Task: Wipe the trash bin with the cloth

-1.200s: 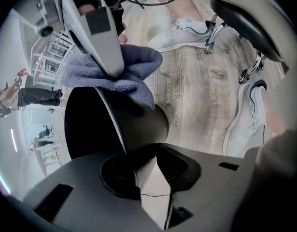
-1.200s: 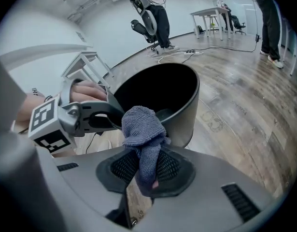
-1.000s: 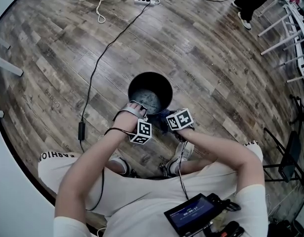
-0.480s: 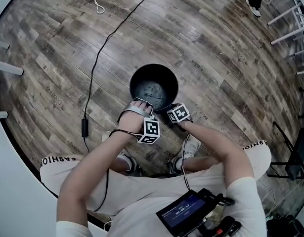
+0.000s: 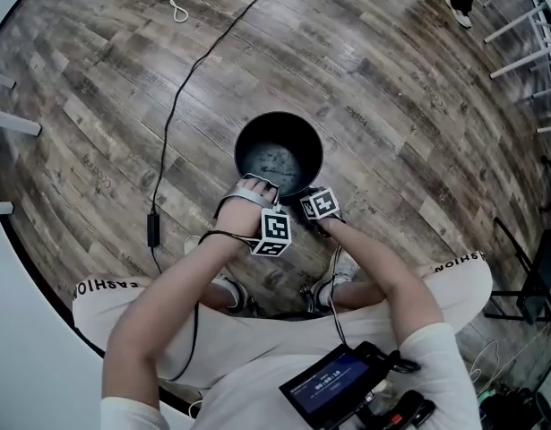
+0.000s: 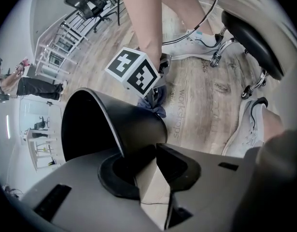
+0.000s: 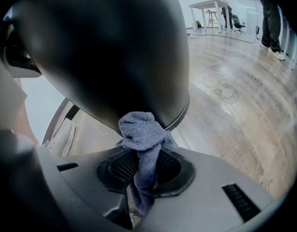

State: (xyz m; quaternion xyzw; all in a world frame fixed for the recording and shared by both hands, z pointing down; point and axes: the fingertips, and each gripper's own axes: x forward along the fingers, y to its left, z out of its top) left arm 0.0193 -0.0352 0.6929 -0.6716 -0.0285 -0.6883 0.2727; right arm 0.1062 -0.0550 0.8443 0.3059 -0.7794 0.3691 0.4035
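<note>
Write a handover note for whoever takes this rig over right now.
Left tongs: clamped on the rim of the bin, steadying it on the floor.
Right tongs: shut on the cloth, which is bunched against the bin's outer wall.
Done: wiping of the outside is under way; how much is clean cannot be told.
Left: probably the rest of the outer wall, the rim and the inside.

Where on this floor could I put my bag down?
Bare boards lie right of the trash bin, toward the black frame, and left of the black cable. The bin's near side is crowded: left tongs on its rim, right tongs with the cloth, shoes.
</note>
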